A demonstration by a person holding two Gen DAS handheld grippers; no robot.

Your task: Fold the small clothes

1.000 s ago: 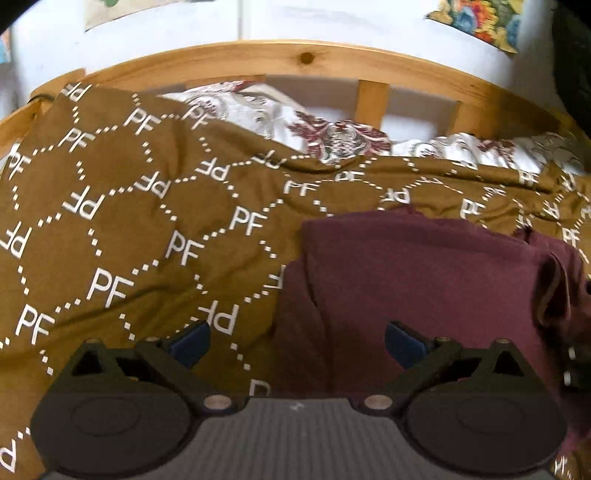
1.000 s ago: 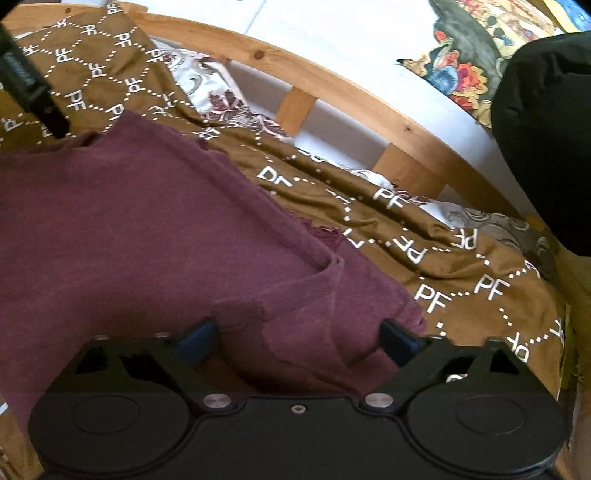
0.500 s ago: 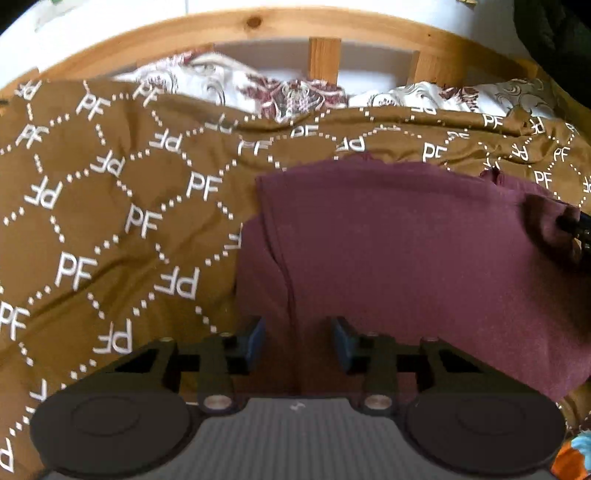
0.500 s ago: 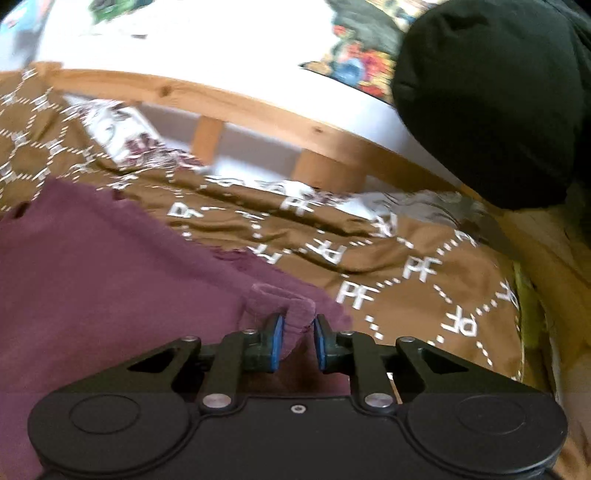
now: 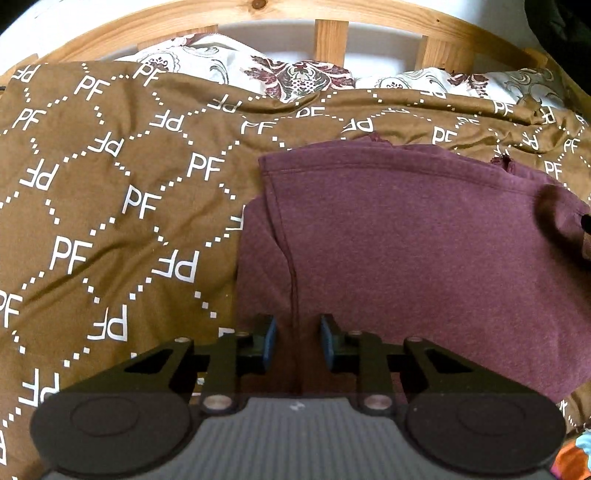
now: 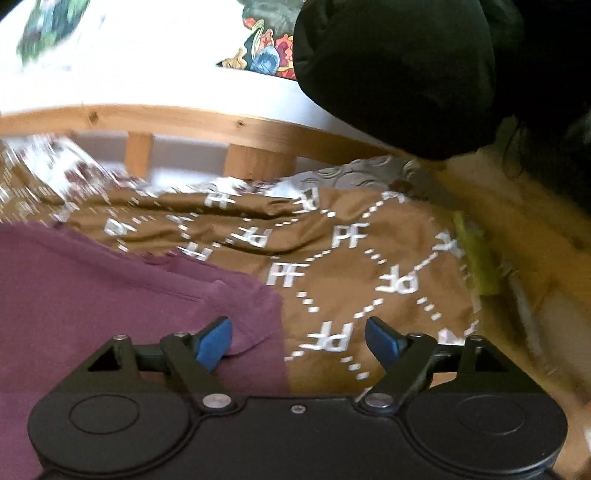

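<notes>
Because the purple shirt (image 5: 424,251) is soft and lies in layers on the brown blanket (image 5: 110,206), this step could go wrong in a few ways. The shirt sits flat on the bed, toward the wooden rail (image 5: 332,14) at the far edge, with the flowery pillow (image 5: 299,77) just behind it.

The left gripper (image 5: 294,341) is low over the near left edge of the shirt. Its jaws stand a little apart on both sides of a seam, with a gap on each side, so they do not look like they are pinching anything. If they close now, they might catch only the top layer, or grab the blanket too, and then the fold would come out crooked.

The right gripper (image 6: 297,339) is by the near right corner of the shirt. Its jaws are wide apart and hold nothing; one blue pad (image 6: 214,341) lies over the cloth, the other is over the blanket. That view is blurry, so a grab there could miss the corner and bunch the shirt up.
</notes>
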